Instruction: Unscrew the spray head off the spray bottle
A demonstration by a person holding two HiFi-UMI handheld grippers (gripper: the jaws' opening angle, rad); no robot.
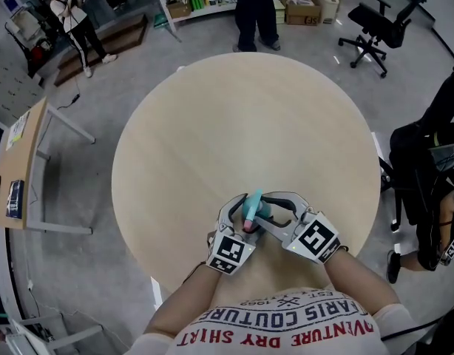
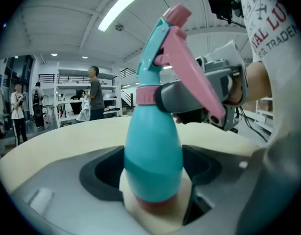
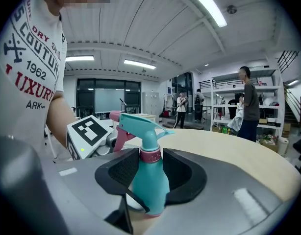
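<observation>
A round table (image 1: 212,124) fills the middle. Near its edge close to the wearer, the left gripper (image 1: 240,213) and the right gripper (image 1: 271,211) meet at a teal and pink bottle (image 1: 254,202). On the floor behind the table are an office chair (image 1: 373,26), one person (image 1: 255,9) and, far left, a second person (image 1: 75,17).

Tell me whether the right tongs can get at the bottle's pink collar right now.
Probably yes: the pink collar stands between the right tongs' open jaws, with nothing in between; the left tongs grip the bottle lower down.
</observation>
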